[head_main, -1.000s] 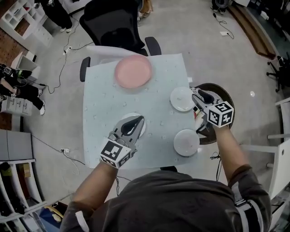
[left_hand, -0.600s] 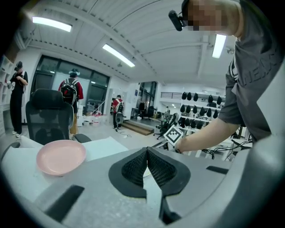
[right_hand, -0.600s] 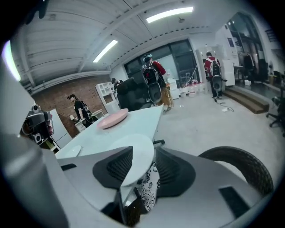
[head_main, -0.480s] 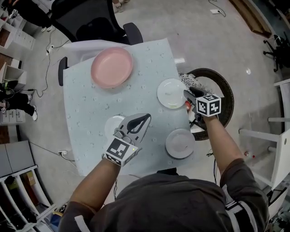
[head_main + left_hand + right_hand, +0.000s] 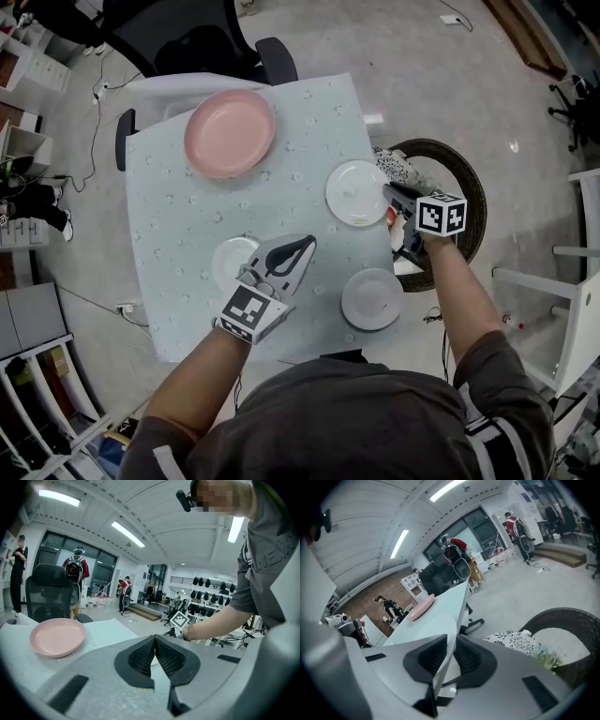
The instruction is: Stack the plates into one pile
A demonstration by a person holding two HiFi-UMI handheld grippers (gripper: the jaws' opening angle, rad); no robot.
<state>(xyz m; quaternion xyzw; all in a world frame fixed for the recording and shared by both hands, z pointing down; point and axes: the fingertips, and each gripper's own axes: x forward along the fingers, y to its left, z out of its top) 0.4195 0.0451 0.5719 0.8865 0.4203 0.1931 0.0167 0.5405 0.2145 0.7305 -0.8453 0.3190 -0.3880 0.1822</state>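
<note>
Right hand-held gripper (image 5: 388, 193) closes (white plate (image 5: 352, 192) between jaws).

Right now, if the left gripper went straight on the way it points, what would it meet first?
Probably the far white plate near the table's right edge: the left gripper, fingers shut, aims at it over bare tablecloth. It tilts slightly down, so it might touch the tablecloth first.

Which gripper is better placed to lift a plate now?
Right. The right gripper is closing with the rim of the far white plate between its jaws. The left gripper is shut and empty by the small plate.
</note>
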